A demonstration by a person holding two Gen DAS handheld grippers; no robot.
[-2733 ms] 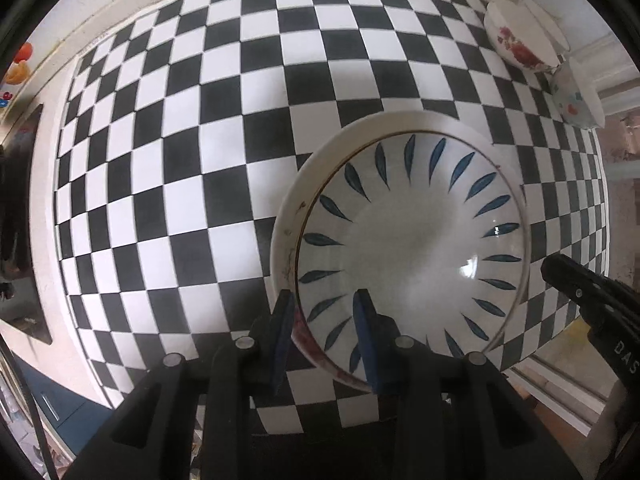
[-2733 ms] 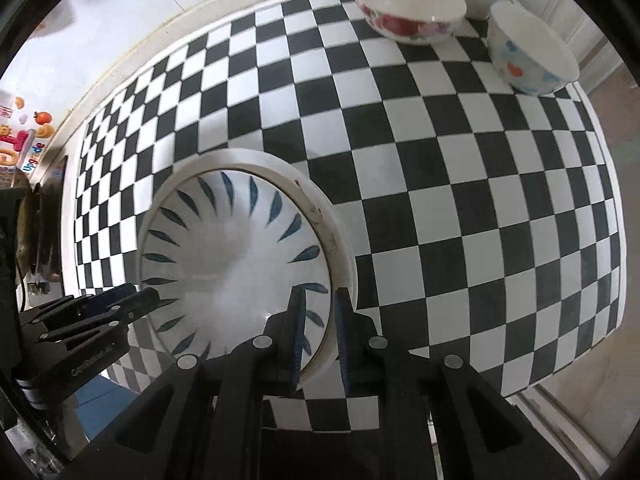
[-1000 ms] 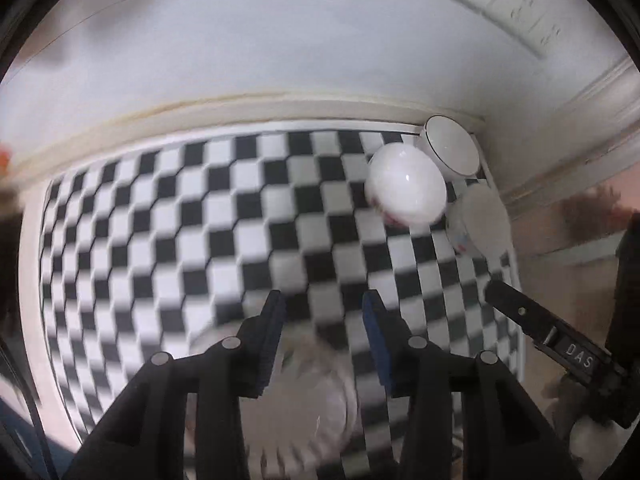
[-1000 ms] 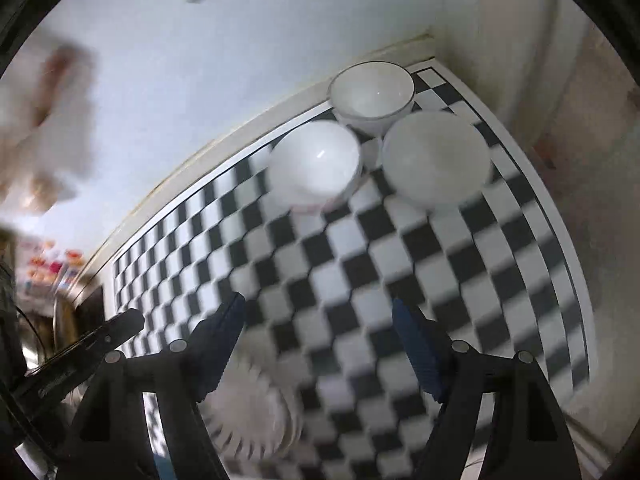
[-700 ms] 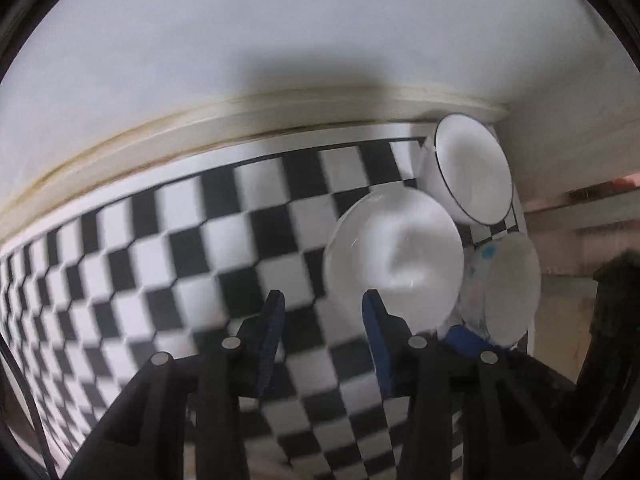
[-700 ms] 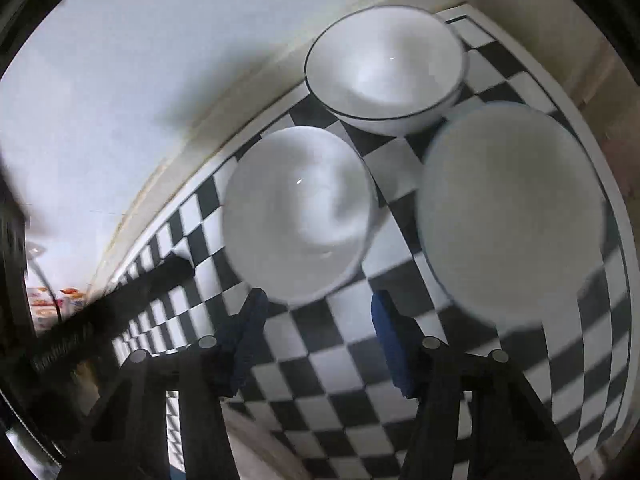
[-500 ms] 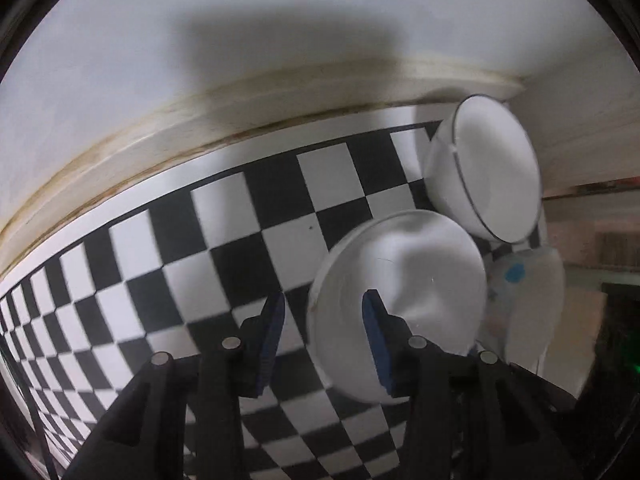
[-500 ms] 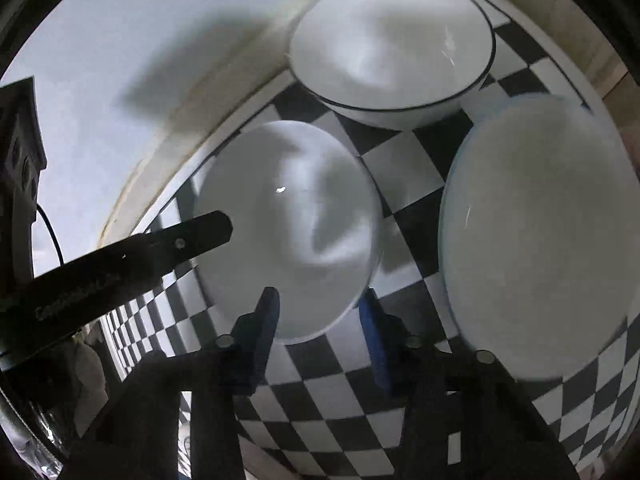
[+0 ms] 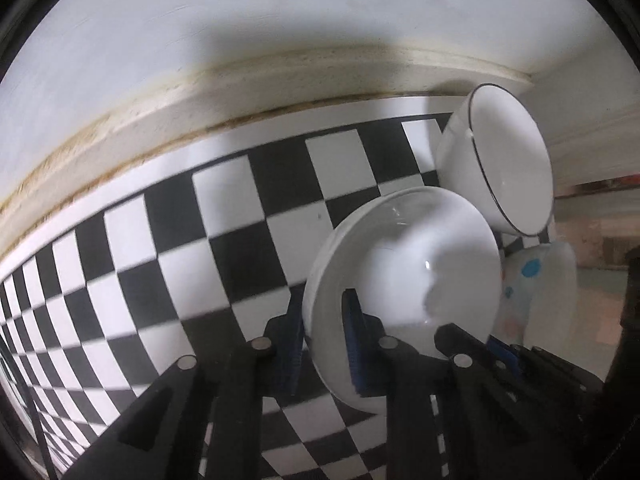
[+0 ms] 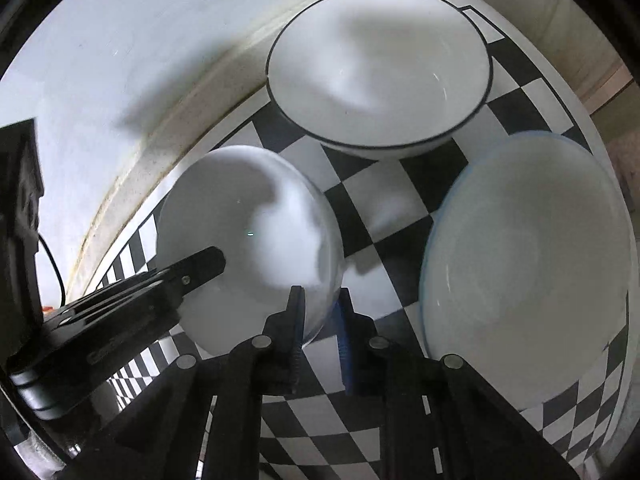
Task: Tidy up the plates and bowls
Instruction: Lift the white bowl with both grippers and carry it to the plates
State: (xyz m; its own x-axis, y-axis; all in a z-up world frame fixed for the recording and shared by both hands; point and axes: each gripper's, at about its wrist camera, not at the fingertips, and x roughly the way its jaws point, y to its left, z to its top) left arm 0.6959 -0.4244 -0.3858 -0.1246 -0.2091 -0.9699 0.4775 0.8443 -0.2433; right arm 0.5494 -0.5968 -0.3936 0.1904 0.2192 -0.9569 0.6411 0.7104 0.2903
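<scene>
Near wall: three bowls (image 10: 248, 240), all empty.

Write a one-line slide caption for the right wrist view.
Both tongs closing on opposite rims of the plain white bowl, beside the black-rimmed bowl and blue-rimmed bowl on the checkered cloth.

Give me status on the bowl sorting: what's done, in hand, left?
Done: nothing stacked in view. In hand: both the left hand-held gripper and the right hand-held gripper are closing on opposite rims of the plain white bowl. Left: the black-rimmed bowl and the blue-rimmed bowl sit separately on the checkered cloth.
</scene>
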